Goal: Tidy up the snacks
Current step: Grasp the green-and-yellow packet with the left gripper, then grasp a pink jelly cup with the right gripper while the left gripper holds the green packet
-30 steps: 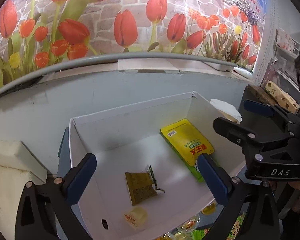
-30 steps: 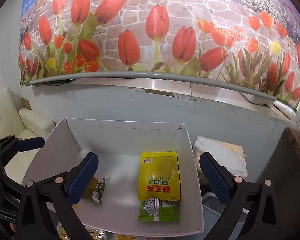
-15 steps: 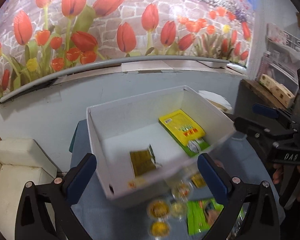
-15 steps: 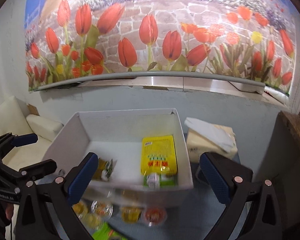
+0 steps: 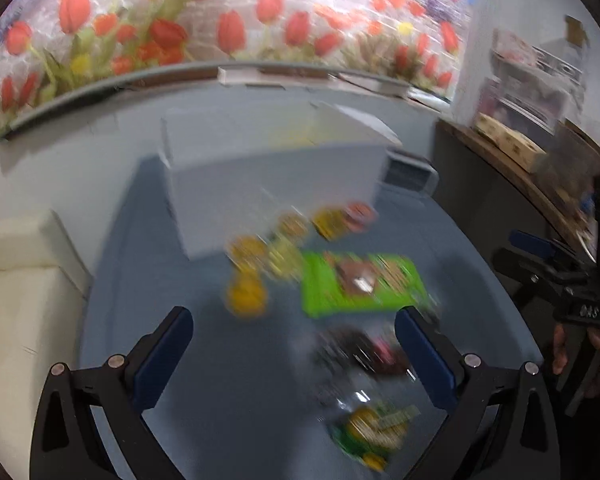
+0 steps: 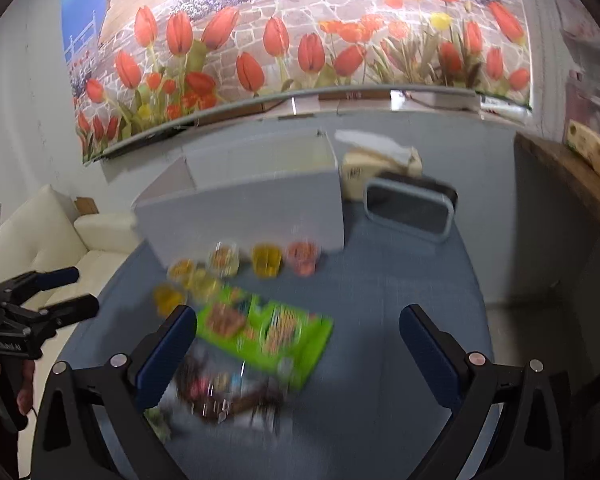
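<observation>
Snacks (image 6: 260, 328) now in view on tabletop (image 6: 400, 300) at 6 o'clock of white box (image 6: 252, 208), cams pulled back vs. 1 s ago; left gripper (image 5: 292, 344) & right gripper (image 6: 296, 344) both apart, empty — next pick pending.

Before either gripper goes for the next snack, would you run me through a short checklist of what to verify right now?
1. Left gripper empty, jaws wide apart: ok.
2. Right gripper empty, jaws wide apart: ok.
3. White box upright on the blue table, open top reachable: ok.
4. Snacks left outside the box: green packet, small jelly cups, dark packet: not ok, sorting unfinished.
5. Picture sharp enough to aim at one snack: not ok, both views are motion-blurred.
6. Room left inside the box: cannot tell, its inside is hidden from this angle.
</observation>
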Demonstrator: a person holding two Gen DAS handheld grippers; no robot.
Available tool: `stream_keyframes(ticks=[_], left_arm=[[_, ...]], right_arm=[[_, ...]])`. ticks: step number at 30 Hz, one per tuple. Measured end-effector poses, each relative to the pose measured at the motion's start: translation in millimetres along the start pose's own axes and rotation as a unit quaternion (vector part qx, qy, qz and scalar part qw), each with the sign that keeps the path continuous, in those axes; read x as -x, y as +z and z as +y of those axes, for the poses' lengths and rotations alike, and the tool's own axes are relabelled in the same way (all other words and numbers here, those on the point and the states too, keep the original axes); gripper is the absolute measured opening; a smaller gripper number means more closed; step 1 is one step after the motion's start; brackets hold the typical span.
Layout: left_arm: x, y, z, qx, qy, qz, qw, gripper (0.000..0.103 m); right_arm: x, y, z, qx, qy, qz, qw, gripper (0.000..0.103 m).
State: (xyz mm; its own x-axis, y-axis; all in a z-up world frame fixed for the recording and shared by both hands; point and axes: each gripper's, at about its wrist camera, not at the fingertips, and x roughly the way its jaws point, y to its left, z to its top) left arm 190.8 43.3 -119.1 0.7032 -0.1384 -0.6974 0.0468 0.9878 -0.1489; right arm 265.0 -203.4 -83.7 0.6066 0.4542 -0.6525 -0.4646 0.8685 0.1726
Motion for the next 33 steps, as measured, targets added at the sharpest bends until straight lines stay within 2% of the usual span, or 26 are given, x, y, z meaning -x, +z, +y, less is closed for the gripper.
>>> stream_keyframes(ticks=[3,6,11,18,19,20,21,23,24,26,33], left_arm=[[-10,-29,-21,-0.031,-0.004,0.038,0.9988,0.103],[-16,-52,-35,-0.039,0.000,0.058,0.9976,0.103],[-29,-68,-40,-0.022,0.000,0.078,0.9967,0.103],[-37,-76,-49,-0.036,-0.005,0.085,0.9957,0.102],[-38,-77,-49,-0.035,-0.009,0.087,0.9955,0.099],[-40,-78,-50,-0.036,-0.014,0.089,0.9953,0.088],[-40,-79,-51,-0.039,-0.015,0.092,0.9949,0.083],[-42,-79,-53,-0.045,-0.011,0.098,0.9941,0.064],[-41,-80,-54,-0.051,-0.002,0.092,0.9945,0.058],[-41,-80,-54,-0.052,-0.008,0.092,0.9943,0.054],[-30,-78,-54,-0.058,-0.012,0.076,0.9953,0.051]], right_arm=[[11,-15,1,-0.002,-0.002,0.005,1.000,0.103],[26,-24,2,-0.014,0.007,-0.006,1.000,0.103],[39,-33,11,-0.025,0.017,-0.015,0.999,0.103],[49,-39,17,-0.024,0.029,-0.019,0.999,0.103],[50,-39,17,-0.025,0.029,-0.020,0.999,0.103],[50,-39,16,-0.026,0.029,-0.020,0.999,0.103],[51,-40,16,-0.026,0.028,-0.020,0.999,0.103],[51,-40,14,-0.028,0.026,-0.020,0.999,0.103],[51,-41,13,-0.029,0.025,-0.018,0.999,0.103],[50,-42,12,-0.032,0.025,-0.017,0.999,0.103],[36,-46,19,-0.024,0.027,0.003,0.999,0.103]])
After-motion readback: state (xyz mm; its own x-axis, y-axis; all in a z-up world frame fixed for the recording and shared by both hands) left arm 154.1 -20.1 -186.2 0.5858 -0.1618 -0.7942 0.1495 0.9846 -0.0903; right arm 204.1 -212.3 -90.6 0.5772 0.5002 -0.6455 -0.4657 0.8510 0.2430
